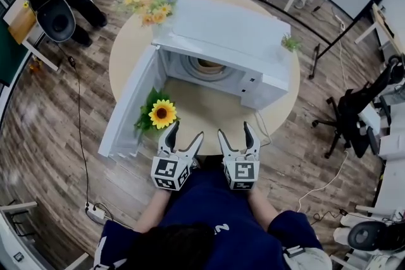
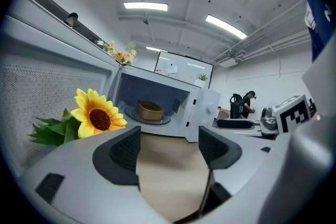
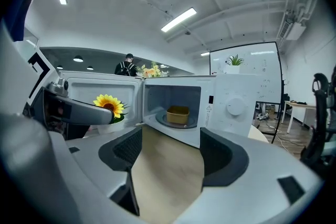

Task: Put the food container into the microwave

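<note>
Reading placement as done: container (image 1: 209, 64) on the turntable (image 3: 191, 122) inside the microwave (image 1: 223, 35), at 12 o'clock from both claws. Nothing in left claw (image 1: 185, 131), jaws spread wide with only bare surface (image 1: 202, 107) between them. Same for right claw (image 1: 235, 129): wide open, empty. Both parked side by side at the surface's 6 o'clock edge, well apart from the cavity. Door (image 1: 130, 104) swung out toward 8 o'clock, so probably on to shutting it, though not named in the task. For that, likely: get left claw round to 9 o'clock behind the door's free edge, then push it in an arc toward 12 o'clock. Worth minding the sunflower (image 1: 162, 114) at 11 o'clock of left claw, near the door's inner face; could get swept or pinched. Only from head view: round surface outline, full door swing, bouquet (image 1: 149, 2) at 11 o'clock beyond the microwave, small plant (image 1: 290, 42) at its 2 o'clock corner. Only from the gripper views: container's tan open-top shape, dial (image 3: 235, 107) on the control panel, ceiling lights, a person (image 2: 248, 104) far back at 3 o'clock in left gripper view. Depth of container hard to judge from above; going by right gripper view, roughly mid-cavity.
</note>
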A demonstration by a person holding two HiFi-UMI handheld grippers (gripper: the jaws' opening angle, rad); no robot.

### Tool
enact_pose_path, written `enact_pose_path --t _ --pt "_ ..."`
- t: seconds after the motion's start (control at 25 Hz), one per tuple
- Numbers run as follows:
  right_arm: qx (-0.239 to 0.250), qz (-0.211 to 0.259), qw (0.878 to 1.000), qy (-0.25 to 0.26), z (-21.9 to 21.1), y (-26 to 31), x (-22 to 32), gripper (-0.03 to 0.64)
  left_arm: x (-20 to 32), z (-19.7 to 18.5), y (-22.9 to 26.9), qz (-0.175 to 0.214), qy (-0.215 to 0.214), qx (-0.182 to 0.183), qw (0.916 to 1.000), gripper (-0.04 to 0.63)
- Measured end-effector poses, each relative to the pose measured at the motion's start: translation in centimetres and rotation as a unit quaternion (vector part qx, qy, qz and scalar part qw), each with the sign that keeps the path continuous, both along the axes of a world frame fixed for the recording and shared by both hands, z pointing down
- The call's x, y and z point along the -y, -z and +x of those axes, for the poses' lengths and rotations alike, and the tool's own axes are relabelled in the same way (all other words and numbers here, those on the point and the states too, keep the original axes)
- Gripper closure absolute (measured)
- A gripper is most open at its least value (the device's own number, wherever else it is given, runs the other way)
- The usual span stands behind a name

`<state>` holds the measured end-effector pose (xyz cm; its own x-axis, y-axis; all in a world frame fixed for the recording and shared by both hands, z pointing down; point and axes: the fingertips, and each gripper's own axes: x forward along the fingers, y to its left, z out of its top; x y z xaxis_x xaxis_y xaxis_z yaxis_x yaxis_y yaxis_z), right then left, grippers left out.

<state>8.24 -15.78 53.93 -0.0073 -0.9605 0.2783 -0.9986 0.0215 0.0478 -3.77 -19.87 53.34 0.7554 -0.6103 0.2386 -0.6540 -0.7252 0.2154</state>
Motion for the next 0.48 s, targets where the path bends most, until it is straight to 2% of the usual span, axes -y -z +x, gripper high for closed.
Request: enact_pose_path --t 0.4,0.48 --pt "0.0 0.003 1.0 0.013 -0.34 0.05 -0.36 0.284 -0.43 0.61 -0.24 0.006 -0.009 0.011 0.9999 0.252" --pt "-0.002 0.006 1.0 0.016 -0.42 0.3 -0.47 0.334 -0.6 0.86 -0.08 0.008 -0.016 0.008 0.9998 0.267"
